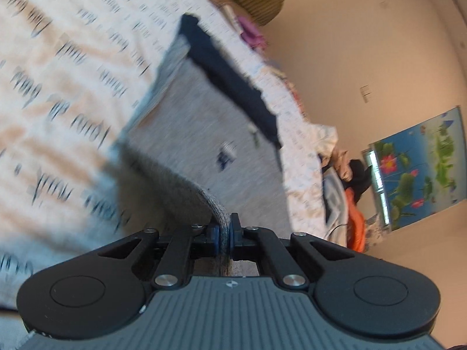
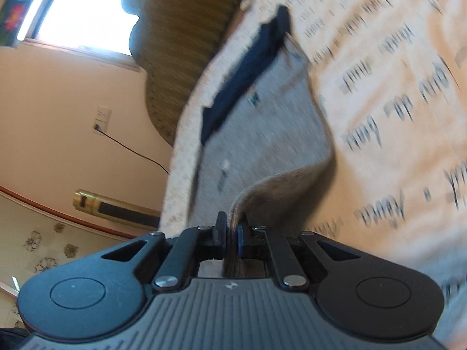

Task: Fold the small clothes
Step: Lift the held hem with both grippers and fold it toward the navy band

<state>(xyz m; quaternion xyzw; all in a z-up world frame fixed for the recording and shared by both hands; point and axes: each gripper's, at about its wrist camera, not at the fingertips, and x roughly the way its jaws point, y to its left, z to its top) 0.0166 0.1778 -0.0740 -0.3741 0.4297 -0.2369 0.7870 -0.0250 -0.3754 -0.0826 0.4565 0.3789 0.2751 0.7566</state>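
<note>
A small grey garment point(image 1: 204, 122) with a dark navy band point(image 1: 233, 81) along its far edge lies on a cream bedsheet printed with script. My left gripper point(image 1: 224, 227) is shut on the garment's near edge, which rises in a fold between the blue pads. In the right wrist view the same grey garment point(image 2: 262, 134) with its navy band point(image 2: 248, 70) stretches away, and my right gripper point(image 2: 232, 233) is shut on another part of the near edge, lifted off the sheet. Both views are blurred.
The printed bedsheet point(image 1: 58, 87) covers the bed. A pile of clothes point(image 1: 347, 180) sits at the bed's far end by a floral poster point(image 1: 417, 169). A woven headboard point(image 2: 186, 43), a window point(image 2: 84, 8) and a wall socket with a cable point(image 2: 102, 122) are in the right wrist view.
</note>
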